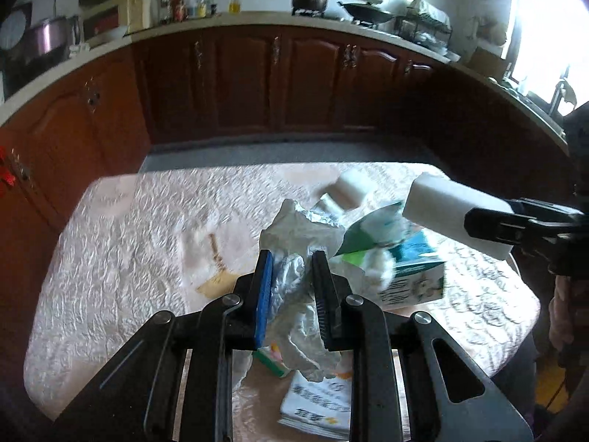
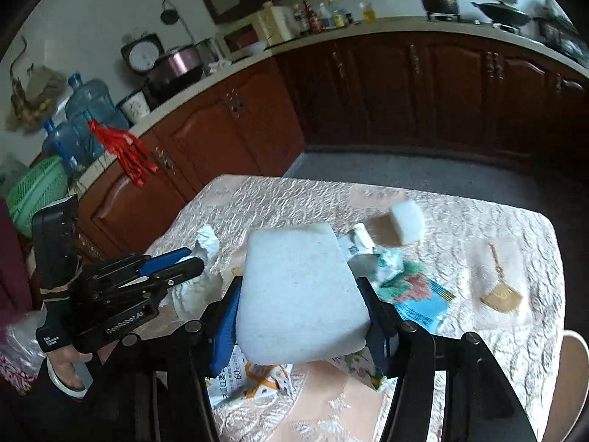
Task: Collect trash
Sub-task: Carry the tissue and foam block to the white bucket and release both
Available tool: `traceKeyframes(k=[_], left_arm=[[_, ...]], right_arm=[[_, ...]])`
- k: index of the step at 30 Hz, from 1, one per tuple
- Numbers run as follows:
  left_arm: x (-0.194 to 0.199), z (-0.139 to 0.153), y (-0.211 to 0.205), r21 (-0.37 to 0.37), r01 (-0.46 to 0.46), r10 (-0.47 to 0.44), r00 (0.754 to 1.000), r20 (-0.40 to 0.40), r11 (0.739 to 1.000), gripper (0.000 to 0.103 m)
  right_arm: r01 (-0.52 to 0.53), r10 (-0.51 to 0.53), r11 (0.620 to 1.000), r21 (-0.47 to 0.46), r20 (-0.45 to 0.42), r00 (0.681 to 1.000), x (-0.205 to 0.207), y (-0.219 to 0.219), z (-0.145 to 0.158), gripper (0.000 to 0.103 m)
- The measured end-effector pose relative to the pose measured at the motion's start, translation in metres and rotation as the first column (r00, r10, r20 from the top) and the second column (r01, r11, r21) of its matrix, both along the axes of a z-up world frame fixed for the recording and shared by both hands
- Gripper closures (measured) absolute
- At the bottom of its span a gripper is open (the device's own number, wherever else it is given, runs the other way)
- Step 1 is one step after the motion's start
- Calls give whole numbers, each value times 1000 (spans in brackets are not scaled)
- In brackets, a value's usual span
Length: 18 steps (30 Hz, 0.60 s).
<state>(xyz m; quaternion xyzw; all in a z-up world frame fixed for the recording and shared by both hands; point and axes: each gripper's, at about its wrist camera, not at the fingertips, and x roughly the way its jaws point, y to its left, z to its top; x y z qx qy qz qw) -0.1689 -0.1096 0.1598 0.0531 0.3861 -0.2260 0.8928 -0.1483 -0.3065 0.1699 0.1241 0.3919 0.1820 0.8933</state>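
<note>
My left gripper [image 1: 292,280] is shut on a crumpled white and silvery wrapper [image 1: 294,235], held a little above the table [image 1: 129,258]. In the right wrist view this gripper [image 2: 193,258] shows at the left with the wrapper [image 2: 206,243] sticking out of its tips. My right gripper [image 2: 302,320] is shut on a large white foam block [image 2: 302,287], also off the table. The left wrist view shows that block [image 1: 456,217] and the right gripper [image 1: 475,223] at the right edge. A green and blue carton [image 1: 408,269] lies underneath.
A small white foam piece [image 2: 406,221], a small white tube [image 2: 362,235] and the opened carton [image 2: 416,294] lie mid-table. Printed paper packets [image 1: 316,401] lie near the front edge. Brown kitchen cabinets [image 1: 257,81] stand beyond the table. A person's hand [image 2: 70,364] holds the left gripper.
</note>
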Motion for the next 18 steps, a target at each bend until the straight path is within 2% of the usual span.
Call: traceKeyframes(k=[11,18], left_arm=[[-33,36,-75,-14,141,-140,989,56,990,84],[-60,51,-138,-15,273,-272,960,68,962,84]], right_arm=[[152,-152,988,12,48,987,-57,-70,19,46],[303,-303,953,4,32,953,-104,-138,13,46]])
